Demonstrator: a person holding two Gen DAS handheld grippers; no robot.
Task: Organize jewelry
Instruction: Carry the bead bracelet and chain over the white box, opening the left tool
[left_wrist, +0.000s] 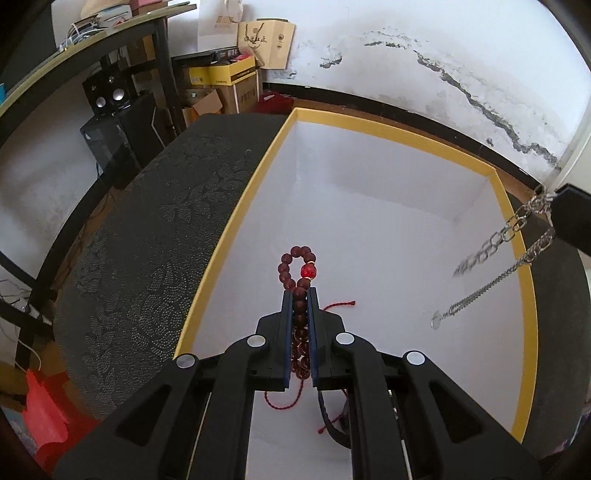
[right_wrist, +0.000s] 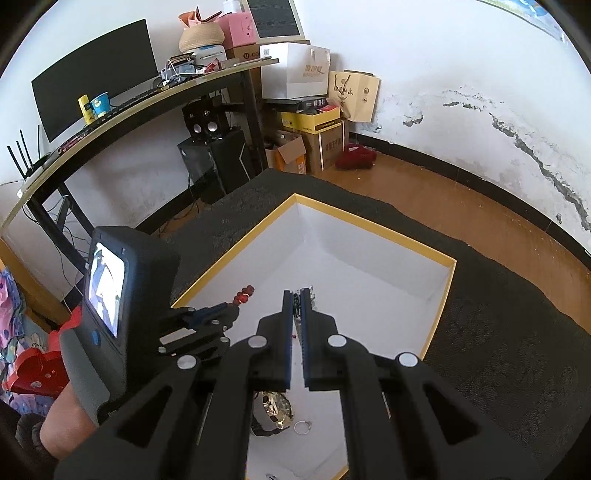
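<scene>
A white box with a yellow rim (left_wrist: 236, 236) sits on a dark patterned tabletop (left_wrist: 155, 236); it also shows in the right wrist view (right_wrist: 448, 280). My left gripper (left_wrist: 300, 295) is shut on a dark red bead bracelet (left_wrist: 295, 266) with a red cord, held above the box floor; the beads show in the right wrist view (right_wrist: 244, 293). My right gripper (right_wrist: 295, 295) is shut on a silver chain (left_wrist: 509, 243), which hangs over the box's right side. A gold-faced watch (right_wrist: 273, 408) and a small silver ring (right_wrist: 303, 427) lie on the box floor.
A desk with a monitor (right_wrist: 92, 70), cups and clutter stands at the left. Speakers (right_wrist: 205, 122), cardboard boxes (right_wrist: 314, 144) and paper bags sit on the wooden floor by the cracked white wall. A red object (right_wrist: 33, 373) lies at the lower left.
</scene>
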